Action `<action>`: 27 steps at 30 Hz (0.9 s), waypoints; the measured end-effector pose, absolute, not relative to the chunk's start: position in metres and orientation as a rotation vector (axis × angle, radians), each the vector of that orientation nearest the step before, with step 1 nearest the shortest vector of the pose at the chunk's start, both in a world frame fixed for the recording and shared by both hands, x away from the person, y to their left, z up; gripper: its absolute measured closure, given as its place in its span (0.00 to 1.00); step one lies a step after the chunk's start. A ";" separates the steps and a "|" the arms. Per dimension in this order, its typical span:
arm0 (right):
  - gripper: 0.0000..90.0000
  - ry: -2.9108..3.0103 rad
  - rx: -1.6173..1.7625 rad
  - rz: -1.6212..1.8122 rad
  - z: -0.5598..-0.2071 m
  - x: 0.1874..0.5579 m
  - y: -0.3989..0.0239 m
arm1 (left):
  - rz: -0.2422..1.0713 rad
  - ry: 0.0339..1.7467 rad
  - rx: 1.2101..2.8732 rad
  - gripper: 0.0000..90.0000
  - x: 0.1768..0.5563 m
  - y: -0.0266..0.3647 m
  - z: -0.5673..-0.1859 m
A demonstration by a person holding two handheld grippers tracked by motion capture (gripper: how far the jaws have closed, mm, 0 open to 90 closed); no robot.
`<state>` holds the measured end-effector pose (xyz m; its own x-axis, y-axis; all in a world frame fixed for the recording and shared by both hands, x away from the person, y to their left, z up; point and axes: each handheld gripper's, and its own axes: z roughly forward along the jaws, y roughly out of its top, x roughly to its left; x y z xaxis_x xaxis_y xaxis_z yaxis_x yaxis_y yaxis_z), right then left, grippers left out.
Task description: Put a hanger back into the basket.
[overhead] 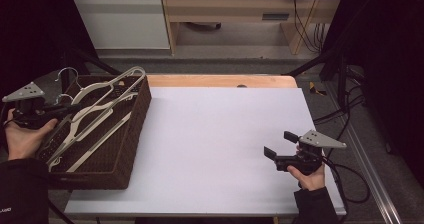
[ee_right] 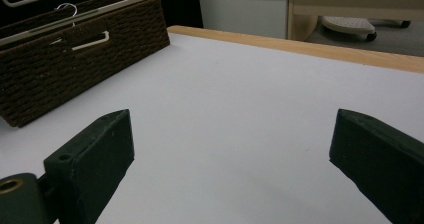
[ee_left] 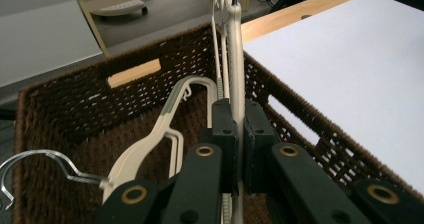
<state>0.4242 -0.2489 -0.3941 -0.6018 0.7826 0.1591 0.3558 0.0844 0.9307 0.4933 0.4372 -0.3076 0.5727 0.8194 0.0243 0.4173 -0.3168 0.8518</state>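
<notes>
Left tongs (ee_left: 239, 134) grip one hanger (ee_left: 235, 59); basket (overhead: 131, 149) holds several.

White table surface (overhead: 220, 149) is bare through frame centre and right, free passage. Wicker basket (overhead: 131, 134) at frame left blocks that side, crowded with hangers (overhead: 95, 109) sticking above its rim.
</notes>
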 end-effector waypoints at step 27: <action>0.05 1.996 1.126 1.532 -0.394 0.424 -0.249 | 0.428 1.273 1.961 0.94 0.501 0.434 -0.378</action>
<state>0.4238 -0.2488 -0.3940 -0.6053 0.7786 0.1655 0.3614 0.0835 0.9287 0.5007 0.4340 -0.3781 0.4505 0.8853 -0.1149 0.6360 -0.2280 0.7372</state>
